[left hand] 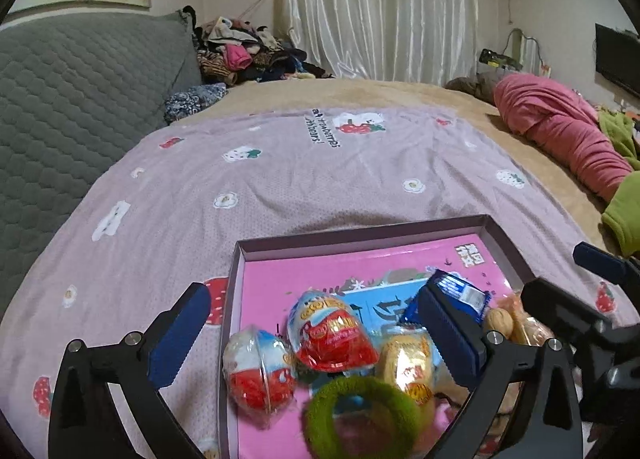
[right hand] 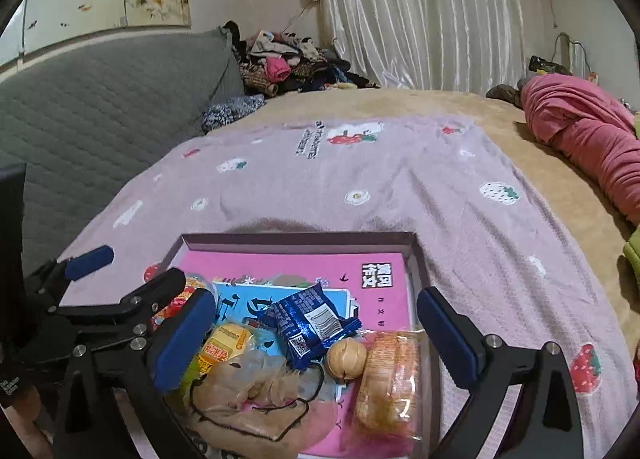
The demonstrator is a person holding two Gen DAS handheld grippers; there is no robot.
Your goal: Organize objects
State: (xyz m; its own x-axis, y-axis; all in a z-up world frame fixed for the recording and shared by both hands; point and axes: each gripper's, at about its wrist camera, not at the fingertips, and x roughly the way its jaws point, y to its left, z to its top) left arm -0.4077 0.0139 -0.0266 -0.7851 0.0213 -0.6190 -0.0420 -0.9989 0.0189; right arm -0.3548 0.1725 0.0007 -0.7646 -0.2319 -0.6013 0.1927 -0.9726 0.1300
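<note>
A shallow cardboard box (left hand: 505, 237) with a pink printed sheet inside lies on the lilac strawberry blanket (left hand: 280, 179). The words "strawberries" and "bears!" can be read on the blanket beyond the box. In the box lie two red and white plastic toy eggs (left hand: 334, 333), a fuzzy green hair ring (left hand: 362, 415), a blue snack packet (right hand: 310, 319) with a small square code, a round tan walnut (right hand: 346, 359) and a clear-wrapped cracker pack (right hand: 390, 375). The left gripper (left hand: 316, 333) hangs above the box, wide apart, holding nothing. The right gripper (right hand: 316, 333) is wide apart above the box too.
</note>
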